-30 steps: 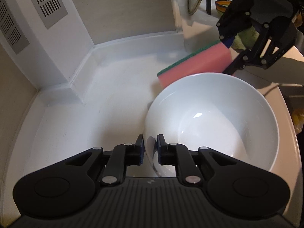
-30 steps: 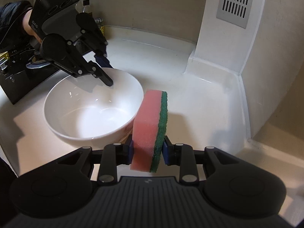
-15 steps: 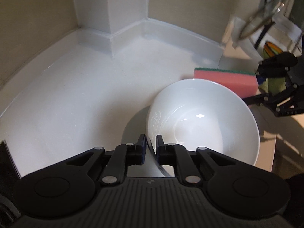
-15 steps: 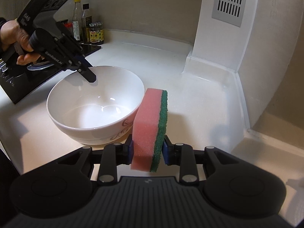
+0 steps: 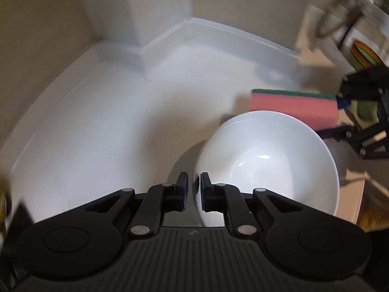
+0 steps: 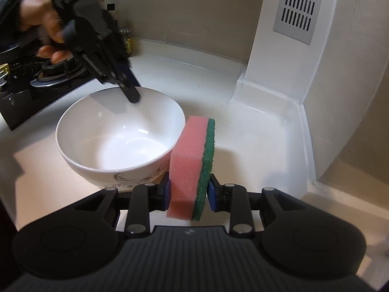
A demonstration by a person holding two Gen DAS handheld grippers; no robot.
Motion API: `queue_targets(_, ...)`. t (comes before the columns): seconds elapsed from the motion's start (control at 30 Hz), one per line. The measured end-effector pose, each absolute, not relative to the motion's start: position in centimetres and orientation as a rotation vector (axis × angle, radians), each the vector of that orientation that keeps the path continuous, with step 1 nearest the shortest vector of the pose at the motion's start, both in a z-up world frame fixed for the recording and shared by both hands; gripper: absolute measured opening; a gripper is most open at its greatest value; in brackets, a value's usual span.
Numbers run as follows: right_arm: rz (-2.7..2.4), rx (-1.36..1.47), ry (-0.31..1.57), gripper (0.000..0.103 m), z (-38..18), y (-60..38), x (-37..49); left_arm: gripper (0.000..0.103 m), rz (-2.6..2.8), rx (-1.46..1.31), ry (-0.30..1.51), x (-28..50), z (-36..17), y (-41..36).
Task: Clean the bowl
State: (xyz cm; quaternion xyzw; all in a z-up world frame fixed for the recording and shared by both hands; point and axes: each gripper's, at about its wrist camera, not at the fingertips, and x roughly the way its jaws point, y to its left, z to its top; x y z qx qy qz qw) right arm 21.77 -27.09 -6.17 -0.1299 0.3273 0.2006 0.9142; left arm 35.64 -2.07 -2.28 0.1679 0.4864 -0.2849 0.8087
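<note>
The left hand-held gripper point(image 5: 193, 189) straddles the bowl point(image 5: 267, 168) rim, jaws opening; the right hand-held gripper point(image 6: 189, 192) clamps the sponge point(image 6: 193, 165).

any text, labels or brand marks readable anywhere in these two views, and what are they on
None can be read as words.
Left tool: white lettering on its body, too blurred to read.
Jar behind it near the stove: has a label, too small and blurred.
Camera housings: a small pale logo mark, a symbol rather than letters.
White bowl: only a grey scroll pattern on its outside, no text.
Sponge: no print visible.
</note>
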Motion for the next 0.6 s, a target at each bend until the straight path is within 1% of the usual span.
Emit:
queue_targets(0.1, 0.408, -0.247, 0.671, 0.026, -6.3, -27.1, 21.3, 0.013, -0.606, 0.322, 1.044, 34.8, -3.2, -1.2)
queue_targets(0.13, 0.409, -0.24, 0.673, 0.026, -6.3, -27.0, 21.0, 0.01, -0.613, 0.324, 1.044, 34.7, -3.6, -1.0)
queue_targets(0.3, 0.434, -0.286, 0.674, 0.026, -6.6, -26.8, 20.6, 0.008, -0.726, 0.496, 1.027, 35.7, -3.8, -2.6)
queue_targets(0.5, 0.429, -0.283, 0.654, 0.026, -6.7, -27.0, 22.7, 0.011, -0.89, 0.697, 0.963, 37.4, -3.9, -6.0)
queue_targets(0.6, 0.426, -0.267, 0.655, 0.026, -6.6, -27.0, 23.3, 0.012, -0.799, 0.61, 1.005, 37.2, -3.5, -5.7)
